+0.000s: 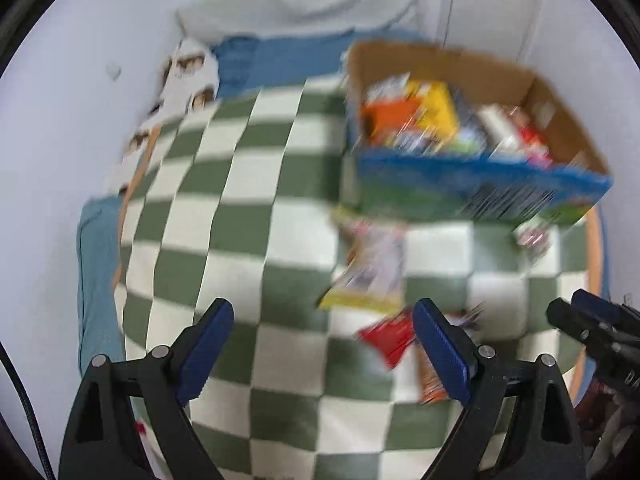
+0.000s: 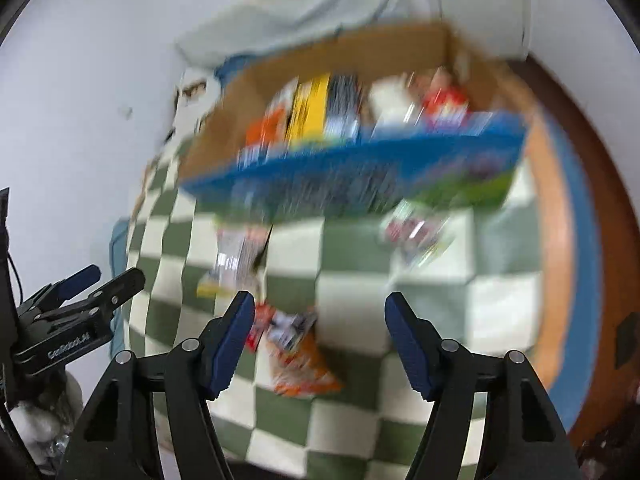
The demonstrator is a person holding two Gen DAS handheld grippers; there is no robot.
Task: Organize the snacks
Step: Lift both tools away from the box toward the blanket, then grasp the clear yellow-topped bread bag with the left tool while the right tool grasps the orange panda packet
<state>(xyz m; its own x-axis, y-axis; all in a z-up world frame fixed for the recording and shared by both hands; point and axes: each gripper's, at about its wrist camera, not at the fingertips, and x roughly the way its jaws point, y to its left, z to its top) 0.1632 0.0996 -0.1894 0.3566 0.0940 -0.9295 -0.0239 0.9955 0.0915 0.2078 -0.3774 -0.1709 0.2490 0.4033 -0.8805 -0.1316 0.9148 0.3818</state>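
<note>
Cardboard box (image 1: pixel 436 68) holds blurred, seemingly upright snack packets (image 1: pixel 432 108).

A green-and-white checkered blanket (image 1: pixel 240 208) is spread over the bed. An open cardboard box with blue printed sides (image 1: pixel 480 188) is placed on it, toward the far right. Packed snack packages (image 1: pixel 432 114) are held inside the box. In front of the box, loose snack packets (image 1: pixel 372 268) are scattered on the blanket. A pale pillow (image 1: pixel 296 4) is seen behind, at the head.
</note>
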